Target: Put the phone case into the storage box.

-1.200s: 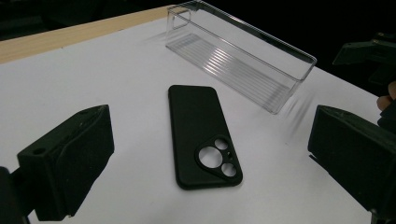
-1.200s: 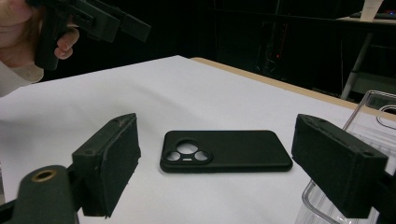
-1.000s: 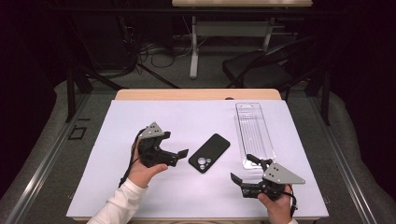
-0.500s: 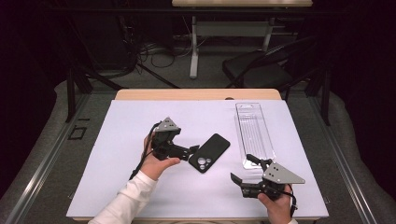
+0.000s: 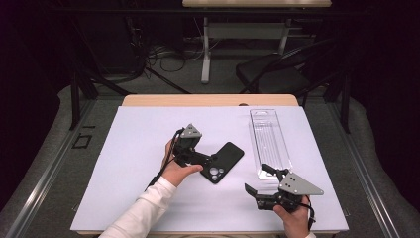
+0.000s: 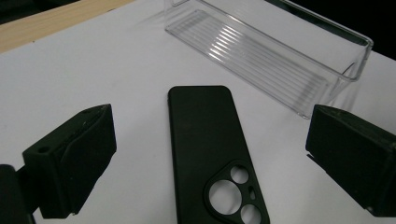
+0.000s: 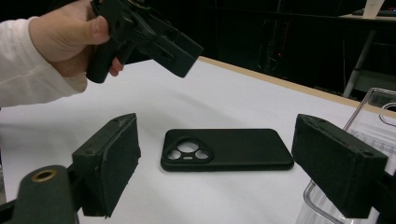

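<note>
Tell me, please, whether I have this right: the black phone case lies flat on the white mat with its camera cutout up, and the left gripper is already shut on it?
Not quite. The left gripper is open: in the left gripper view its jaws stand wide apart on either side of the phone case, touching nothing. The rest holds: the case lies flat on the white mat, camera cutout up.

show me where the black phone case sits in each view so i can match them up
High view: the black phone case lies mid-table, just right of the left gripper.
Left gripper view: centre, running down to the bottom edge between the open jaws, camera cutout nearest.
Right gripper view: centre, lying flat between the jaws, cutout at its left end.
Shared landmark: the clear tray beside the case.
</note>
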Demonstrator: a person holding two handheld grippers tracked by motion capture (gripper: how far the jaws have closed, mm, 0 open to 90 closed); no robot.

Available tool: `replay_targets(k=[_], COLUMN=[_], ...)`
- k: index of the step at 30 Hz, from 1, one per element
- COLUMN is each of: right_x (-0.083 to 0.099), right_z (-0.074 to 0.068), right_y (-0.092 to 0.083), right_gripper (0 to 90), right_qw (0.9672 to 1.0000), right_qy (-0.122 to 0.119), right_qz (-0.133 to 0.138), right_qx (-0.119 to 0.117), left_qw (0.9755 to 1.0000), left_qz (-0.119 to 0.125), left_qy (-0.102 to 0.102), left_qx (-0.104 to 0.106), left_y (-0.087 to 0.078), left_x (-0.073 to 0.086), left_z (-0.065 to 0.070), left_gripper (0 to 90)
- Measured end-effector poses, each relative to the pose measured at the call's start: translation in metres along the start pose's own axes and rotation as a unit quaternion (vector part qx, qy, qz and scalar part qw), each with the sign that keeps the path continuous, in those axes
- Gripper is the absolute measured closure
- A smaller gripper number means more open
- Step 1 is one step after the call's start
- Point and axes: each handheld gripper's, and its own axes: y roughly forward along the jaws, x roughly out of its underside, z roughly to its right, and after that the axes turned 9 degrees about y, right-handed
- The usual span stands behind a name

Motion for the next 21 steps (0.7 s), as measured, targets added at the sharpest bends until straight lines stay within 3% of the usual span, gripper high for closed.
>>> replay_targets(k=[5, 11, 21], right_x=[0.000, 0.000, 0.000], right_z=[0.001, 0.001, 0.001], right_y=[0.000, 0.000, 0.000], right_gripper=[14.5, 14.5, 14.6], right_qw=[1.0000, 1.0000, 1.0000], right_qy=[0.000, -0.001, -0.002], right_qz=[-0.002, -0.004, -0.005], right_qx=[0.001, 0.000, -0.002], left_qw=[0.9999, 0.9997, 0.9985], left_qz=[-0.009, -0.023, -0.053], left_qy=[-0.009, -0.002, -0.010], left_qx=[0.003, 0.010, 0.014], left_y=[0.014, 0.032, 0.057], left_x=[0.001, 0.001, 0.005], left_z=[0.001, 0.006, 0.007], left_gripper=[1.8, 1.8, 1.8])
